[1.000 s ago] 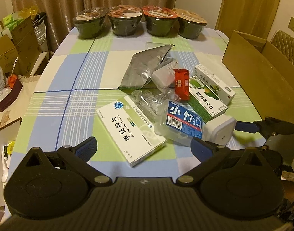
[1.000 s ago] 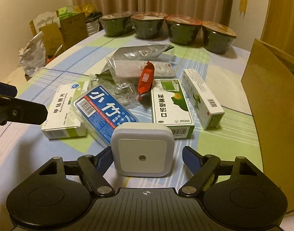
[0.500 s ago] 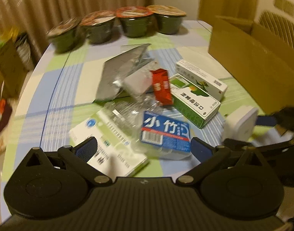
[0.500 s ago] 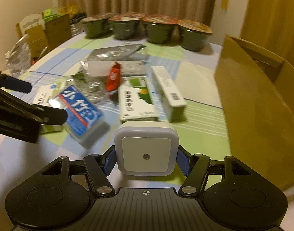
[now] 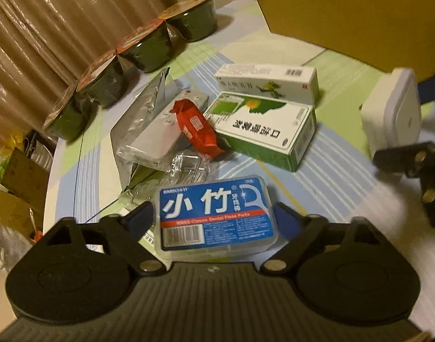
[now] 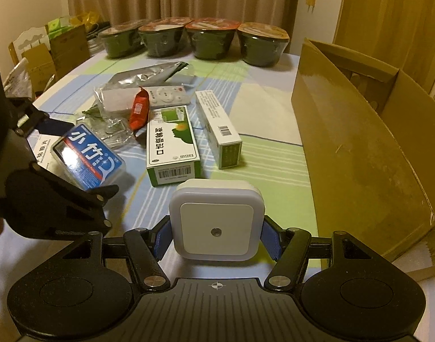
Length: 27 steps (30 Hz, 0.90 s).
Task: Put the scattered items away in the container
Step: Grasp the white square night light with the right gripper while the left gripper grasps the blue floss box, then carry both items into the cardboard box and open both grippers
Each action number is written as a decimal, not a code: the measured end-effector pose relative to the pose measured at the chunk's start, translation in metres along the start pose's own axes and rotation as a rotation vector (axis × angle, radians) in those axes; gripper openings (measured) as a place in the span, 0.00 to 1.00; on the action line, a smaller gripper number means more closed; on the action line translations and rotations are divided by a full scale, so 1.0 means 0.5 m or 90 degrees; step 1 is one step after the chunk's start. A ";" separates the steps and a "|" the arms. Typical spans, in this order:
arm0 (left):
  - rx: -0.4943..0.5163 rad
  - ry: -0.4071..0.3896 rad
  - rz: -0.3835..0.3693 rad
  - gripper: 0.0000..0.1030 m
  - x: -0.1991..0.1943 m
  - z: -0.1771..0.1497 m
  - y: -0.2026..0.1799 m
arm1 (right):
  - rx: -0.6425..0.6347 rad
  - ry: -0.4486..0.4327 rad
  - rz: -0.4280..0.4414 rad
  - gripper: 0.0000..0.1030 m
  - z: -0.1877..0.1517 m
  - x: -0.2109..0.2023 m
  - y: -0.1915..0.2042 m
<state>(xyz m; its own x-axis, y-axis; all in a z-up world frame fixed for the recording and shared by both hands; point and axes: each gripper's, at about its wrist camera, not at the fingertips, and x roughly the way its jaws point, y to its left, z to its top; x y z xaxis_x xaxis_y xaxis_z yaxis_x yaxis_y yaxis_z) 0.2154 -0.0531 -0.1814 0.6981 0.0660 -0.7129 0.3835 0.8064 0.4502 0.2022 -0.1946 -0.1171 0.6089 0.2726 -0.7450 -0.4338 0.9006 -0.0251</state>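
Night-light (image 6: 216, 219) between right claw (image 6: 216, 238) pads

White night light (image 6: 216, 222); blue floss box (image 5: 214, 218).

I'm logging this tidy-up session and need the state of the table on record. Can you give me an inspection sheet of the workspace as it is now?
Surface: table under a checked blue, green and cream cloth.
Job's things: cardboard box open at the table's right edge; white night light held; floss pick case between the left fingers; two medicine boxes, red sachet, remote in a clear bag, foil pouch still on the cloth.
Clutter: four sealed bowls in a row at the far edge.
Grippers: right gripper shut on the night light; left gripper around the case, contact unclear.
Cables: nothing seen.
Surroundings: curtains, cartons on the floor to the left.
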 end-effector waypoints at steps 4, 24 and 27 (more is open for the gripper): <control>-0.016 0.004 -0.001 0.82 -0.010 -0.003 0.004 | 0.004 -0.006 0.002 0.65 0.002 -0.012 0.001; -0.172 -0.063 -0.069 0.82 -0.252 0.050 0.021 | -0.004 -0.126 -0.065 0.65 0.025 -0.239 -0.046; -0.177 -0.094 -0.096 0.82 -0.280 0.091 0.004 | 0.016 -0.146 -0.097 0.65 0.030 -0.274 -0.090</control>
<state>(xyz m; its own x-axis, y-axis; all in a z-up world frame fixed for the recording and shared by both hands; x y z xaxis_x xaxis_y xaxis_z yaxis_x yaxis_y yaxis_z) 0.1459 -0.0874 -0.0561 0.7338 -0.1362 -0.6655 0.3244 0.9311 0.1671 0.1482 -0.2671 -0.0041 0.8020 0.2003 -0.5628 -0.3108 0.9444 -0.1069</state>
